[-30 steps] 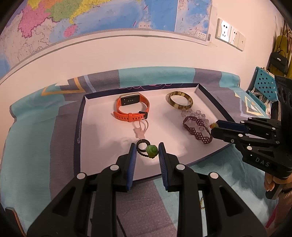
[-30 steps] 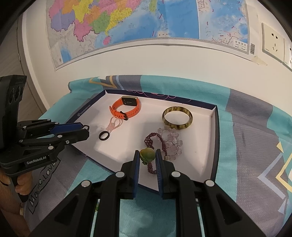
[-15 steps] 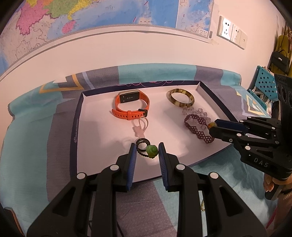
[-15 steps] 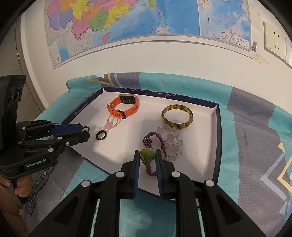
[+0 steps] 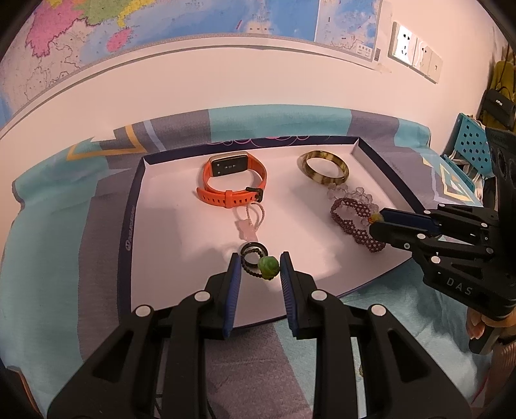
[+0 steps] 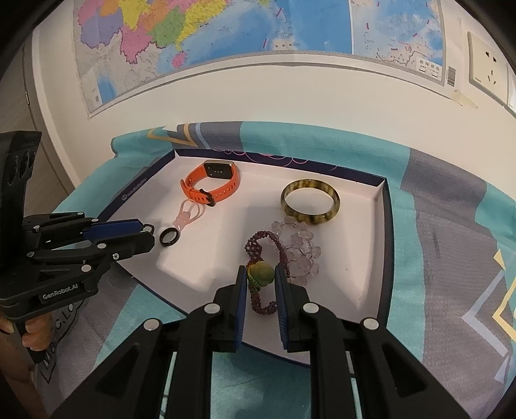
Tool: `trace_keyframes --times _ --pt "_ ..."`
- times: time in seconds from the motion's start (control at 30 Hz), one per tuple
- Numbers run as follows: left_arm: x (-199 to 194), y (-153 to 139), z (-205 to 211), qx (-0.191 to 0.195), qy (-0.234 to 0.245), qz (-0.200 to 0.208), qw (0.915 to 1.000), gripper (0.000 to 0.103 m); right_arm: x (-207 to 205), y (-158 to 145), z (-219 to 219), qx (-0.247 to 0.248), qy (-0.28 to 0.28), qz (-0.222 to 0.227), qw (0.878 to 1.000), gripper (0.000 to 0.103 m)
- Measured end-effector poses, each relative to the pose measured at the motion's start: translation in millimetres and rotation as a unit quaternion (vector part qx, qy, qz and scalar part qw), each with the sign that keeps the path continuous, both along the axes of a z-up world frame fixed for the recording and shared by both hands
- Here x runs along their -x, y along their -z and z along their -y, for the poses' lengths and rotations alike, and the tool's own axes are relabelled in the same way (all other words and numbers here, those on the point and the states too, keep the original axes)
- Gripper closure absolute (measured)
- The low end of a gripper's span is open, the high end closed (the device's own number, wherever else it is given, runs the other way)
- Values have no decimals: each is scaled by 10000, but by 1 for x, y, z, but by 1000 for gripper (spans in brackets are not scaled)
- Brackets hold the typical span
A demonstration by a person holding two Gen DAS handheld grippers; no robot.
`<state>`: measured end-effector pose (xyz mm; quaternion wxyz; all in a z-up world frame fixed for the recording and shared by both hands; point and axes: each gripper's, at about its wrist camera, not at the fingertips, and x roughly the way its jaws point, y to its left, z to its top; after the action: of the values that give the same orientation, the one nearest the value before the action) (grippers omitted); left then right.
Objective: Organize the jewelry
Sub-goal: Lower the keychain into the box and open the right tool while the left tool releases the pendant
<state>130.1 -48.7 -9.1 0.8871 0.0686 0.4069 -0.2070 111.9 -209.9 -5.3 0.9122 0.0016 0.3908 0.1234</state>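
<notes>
White tray (image 5: 180, 232) on patterned cloth (image 5: 64, 225) (map (image 6: 225, 29) behind).

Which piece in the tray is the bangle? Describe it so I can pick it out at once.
Find the shallow white tray on the teal cloth below the wall map. In its far right corner lies the bangle, just beyond the clear bead bracelet. It is the only rigid, smooth hoop, mottled brown and yellow.

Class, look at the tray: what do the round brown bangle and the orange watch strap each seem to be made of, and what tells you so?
Bangle: glossy and rigid, mottled brown and yellow with some translucence; probably resin, horn or stone.
Watch strap: matte orange, bent in a soft curve, with punched holes and a dark buckle; likely silicone rubber.
</notes>
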Motion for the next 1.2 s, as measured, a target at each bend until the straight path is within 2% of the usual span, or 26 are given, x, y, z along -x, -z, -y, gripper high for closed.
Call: trace_keyframes --times 1.2 --pt "-8 13 -2 96 -163 -295 9994 76 -18 9 0 25 201 -118 9997 87"
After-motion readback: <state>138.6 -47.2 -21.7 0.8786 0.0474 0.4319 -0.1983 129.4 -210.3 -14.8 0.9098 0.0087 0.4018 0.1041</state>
